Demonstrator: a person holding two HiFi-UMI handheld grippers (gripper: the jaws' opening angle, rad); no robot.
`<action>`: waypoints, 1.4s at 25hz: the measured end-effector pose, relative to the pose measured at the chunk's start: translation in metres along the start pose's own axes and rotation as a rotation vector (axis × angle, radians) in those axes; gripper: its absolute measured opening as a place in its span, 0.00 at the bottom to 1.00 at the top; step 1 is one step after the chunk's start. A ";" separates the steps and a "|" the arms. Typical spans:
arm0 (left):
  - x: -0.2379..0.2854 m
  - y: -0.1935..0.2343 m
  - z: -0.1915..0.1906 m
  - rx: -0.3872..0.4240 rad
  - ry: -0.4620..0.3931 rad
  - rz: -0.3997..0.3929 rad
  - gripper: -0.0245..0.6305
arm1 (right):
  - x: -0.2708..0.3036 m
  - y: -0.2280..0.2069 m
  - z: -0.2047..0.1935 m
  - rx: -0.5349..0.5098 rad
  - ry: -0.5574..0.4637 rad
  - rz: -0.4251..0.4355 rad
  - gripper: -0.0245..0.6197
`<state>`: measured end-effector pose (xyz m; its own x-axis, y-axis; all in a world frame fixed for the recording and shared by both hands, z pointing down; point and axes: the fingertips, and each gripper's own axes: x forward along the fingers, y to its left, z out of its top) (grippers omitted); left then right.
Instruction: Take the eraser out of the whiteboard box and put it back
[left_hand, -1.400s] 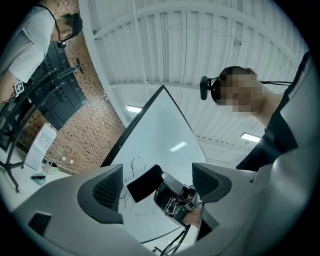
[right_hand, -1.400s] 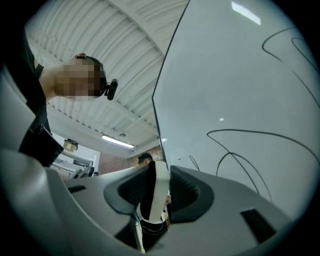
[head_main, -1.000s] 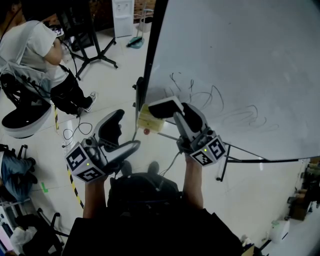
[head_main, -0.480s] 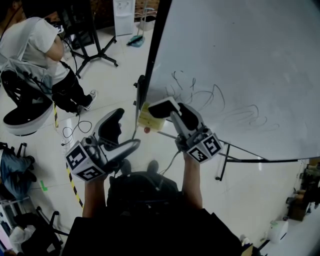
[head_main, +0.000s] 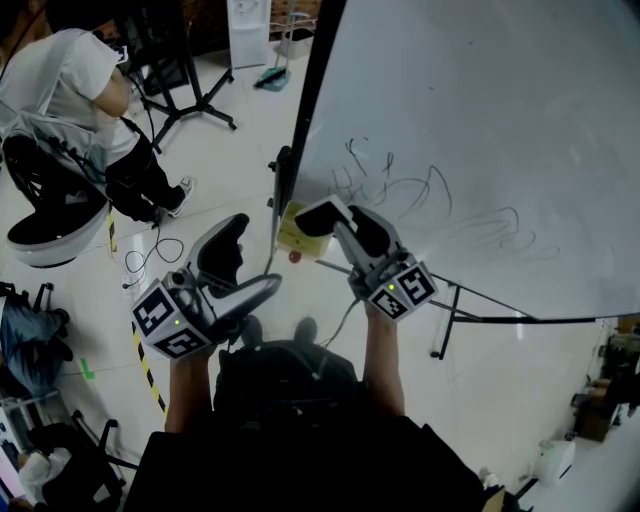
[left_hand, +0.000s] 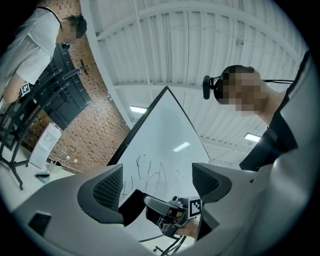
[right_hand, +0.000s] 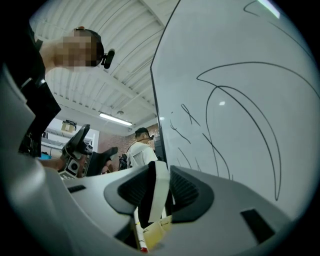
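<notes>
My right gripper (head_main: 342, 222) is shut on the eraser (head_main: 320, 214), a white block with a black felt side, held at the lower left corner of the whiteboard (head_main: 480, 130). The yellowish whiteboard box (head_main: 291, 240) hangs just below and left of the eraser, with a red-capped marker beneath it. In the right gripper view the eraser (right_hand: 159, 186) stands upright between the pads, above the box (right_hand: 158, 231). My left gripper (head_main: 245, 266) hangs open and empty to the left, away from the board. In the left gripper view the left gripper (left_hand: 156, 182) shows nothing between its pads.
Black scribbles cover the board's lower left area (head_main: 400, 190). The board's black frame edge (head_main: 305, 120) and stand legs (head_main: 470, 320) run beside my hands. A seated person in a white shirt (head_main: 60, 90) is at the far left, with tripods and cables (head_main: 150, 260) on the floor.
My right gripper has sunk a little with the eraser, nearer to the yellowish box. The left gripper has stayed where it was.
</notes>
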<state>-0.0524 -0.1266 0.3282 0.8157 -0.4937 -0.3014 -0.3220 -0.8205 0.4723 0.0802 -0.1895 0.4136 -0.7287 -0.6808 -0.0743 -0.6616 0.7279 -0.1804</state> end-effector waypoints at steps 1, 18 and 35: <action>0.000 0.000 0.000 -0.001 0.001 0.000 0.70 | 0.001 0.000 -0.002 -0.003 0.007 0.000 0.27; 0.000 0.011 -0.008 -0.023 0.016 0.022 0.69 | 0.013 0.002 -0.035 -0.047 0.113 0.018 0.27; -0.004 0.022 -0.016 -0.043 0.024 0.042 0.69 | 0.021 0.004 -0.069 -0.108 0.212 0.040 0.27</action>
<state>-0.0546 -0.1382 0.3532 0.8134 -0.5197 -0.2613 -0.3353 -0.7860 0.5194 0.0507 -0.1951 0.4789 -0.7682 -0.6269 0.1299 -0.6380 0.7664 -0.0742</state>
